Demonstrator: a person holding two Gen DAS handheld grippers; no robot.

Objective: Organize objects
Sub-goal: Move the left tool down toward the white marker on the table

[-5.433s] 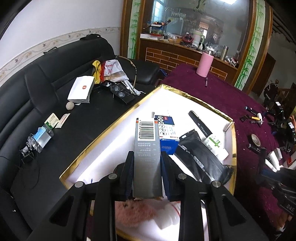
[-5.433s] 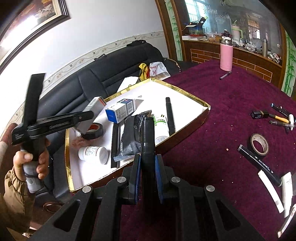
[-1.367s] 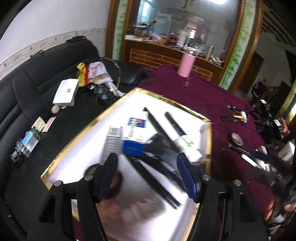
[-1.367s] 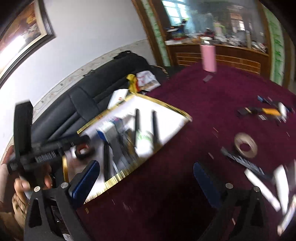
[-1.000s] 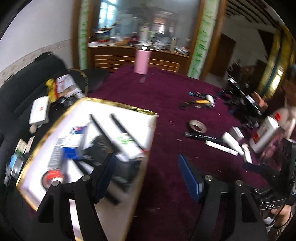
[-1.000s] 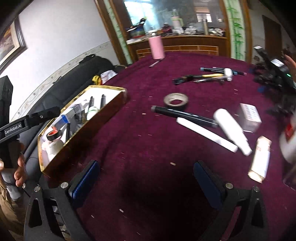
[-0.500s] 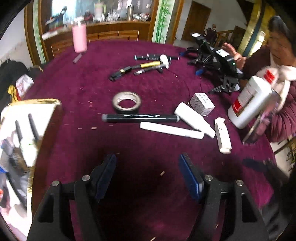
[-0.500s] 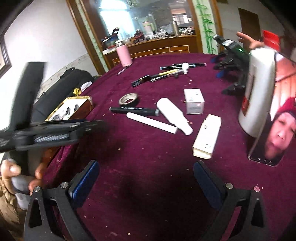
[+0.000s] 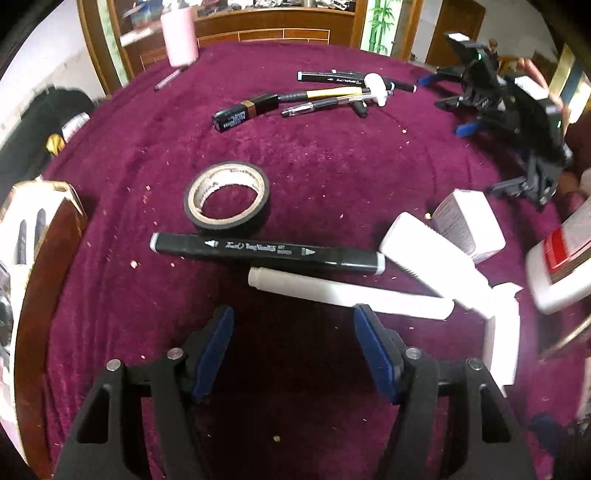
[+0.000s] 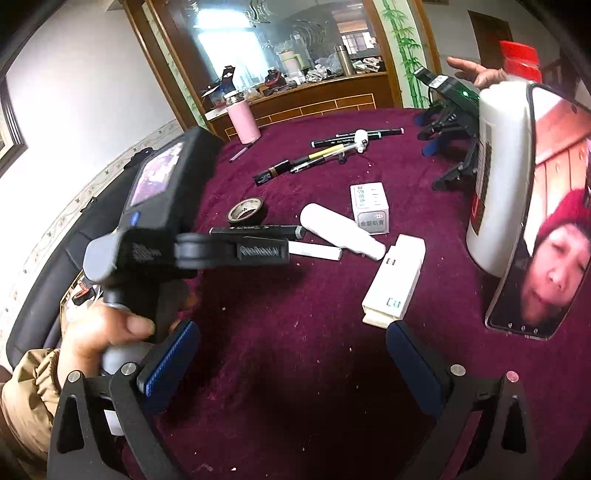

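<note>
My left gripper [image 9: 293,314] points down at the purple cloth. Its jaws are closing with nothing between them. Just beyond its fingertips lie a white stick [image 9: 347,293] and a black marker [image 9: 266,253], side by side. A roll of black tape [image 9: 227,197] sits behind them. To their right are a white tube [image 9: 432,258], a small white box [image 9: 469,225] and a long white box [image 9: 502,332]. My right gripper [image 10: 291,328] stands open and holds nothing, short of the long white box [image 10: 395,284]. A gold-rimmed box [image 9: 48,236] with sorted items is at the far left.
Several pens [image 9: 314,99] and a pink bottle [image 9: 179,31] lie at the far side. A second pair of black grippers [image 9: 517,110] rests at the back right. A white bottle [image 10: 498,166] props up a phone [image 10: 543,221]. A hand [image 10: 107,332] holds the left device.
Both grippers have let go of what they held and swung from the gold-rimmed box to the loose items on the cloth. The left one has dropped closer to the marker and stick.
</note>
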